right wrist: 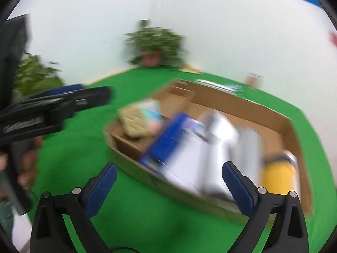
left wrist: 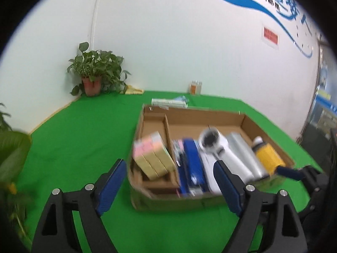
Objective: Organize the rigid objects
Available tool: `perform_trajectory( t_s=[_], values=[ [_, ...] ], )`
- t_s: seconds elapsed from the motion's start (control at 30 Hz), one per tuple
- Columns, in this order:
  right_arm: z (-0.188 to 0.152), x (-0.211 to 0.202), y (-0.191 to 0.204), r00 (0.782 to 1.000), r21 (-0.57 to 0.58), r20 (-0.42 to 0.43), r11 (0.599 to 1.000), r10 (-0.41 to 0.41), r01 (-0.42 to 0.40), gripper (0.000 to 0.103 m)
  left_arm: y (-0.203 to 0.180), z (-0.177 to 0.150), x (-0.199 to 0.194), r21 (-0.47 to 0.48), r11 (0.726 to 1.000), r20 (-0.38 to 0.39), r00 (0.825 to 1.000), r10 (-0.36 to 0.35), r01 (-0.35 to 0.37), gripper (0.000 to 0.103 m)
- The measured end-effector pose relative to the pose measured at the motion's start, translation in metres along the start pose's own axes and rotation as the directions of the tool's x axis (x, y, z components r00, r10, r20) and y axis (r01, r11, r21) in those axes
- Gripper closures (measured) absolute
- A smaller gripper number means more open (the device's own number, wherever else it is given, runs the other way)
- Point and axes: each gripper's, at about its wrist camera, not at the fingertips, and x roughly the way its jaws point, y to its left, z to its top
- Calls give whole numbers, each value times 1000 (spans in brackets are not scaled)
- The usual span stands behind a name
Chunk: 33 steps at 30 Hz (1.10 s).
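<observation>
On the green table (left wrist: 84, 130) sits a cardboard tray (left wrist: 248, 122) with small boxes (left wrist: 151, 158) in its left compartment, and a blue box (left wrist: 192, 164), white device (left wrist: 212, 145), silver pouch (left wrist: 244, 154) and yellow bottle (left wrist: 268, 157) side by side. Left gripper (left wrist: 169, 176) and right gripper (right wrist: 169, 176) both stand apart, holding nothing

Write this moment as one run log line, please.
left gripper: open, empty | right gripper: open, empty | brown cardboard tray: filled

On the table (left wrist: 84, 130), a box (left wrist: 202, 113) holds bottles right, cartons (left wrist: 151, 158) in its left compartment.
</observation>
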Motion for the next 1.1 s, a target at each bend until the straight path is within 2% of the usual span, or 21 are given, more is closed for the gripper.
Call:
perform_trajectory(
  t_s=[0.1,0.17,0.2,0.3,0.5,0.8,1.1],
  values=[
    [-26,-5,-30,989,124,-83,984,-118,128,2,-27,-18,-1,-1,1000,-24,1000,13,-13,19],
    [-38,-17,-42,984,145,-89,975,-157,168,2,-38,-23,-1,-37,999,-28,1000,3,-4,19],
    [-42,-23,-48,977,139,-93,969,-192,204,2,-43,-25,-1,-41,999,-33,999,0,-1,19],
    [-47,-34,-64,970,155,-97,959,-223,236,2,-58,-26,-6,-29,1000,-28,1000,7,-8,19],
    [-58,-57,-75,969,177,-79,953,-234,244,2,-78,-23,-12,-14,999,-24,999,34,-34,19],
    [-65,-66,-71,972,167,-46,958,-231,235,2,-83,-26,-13,-3,999,-45,998,40,-40,19],
    [-65,-61,-72,973,182,-58,956,-221,228,2,-88,-32,-7,17,999,-79,996,51,-49,19]
  ],
)
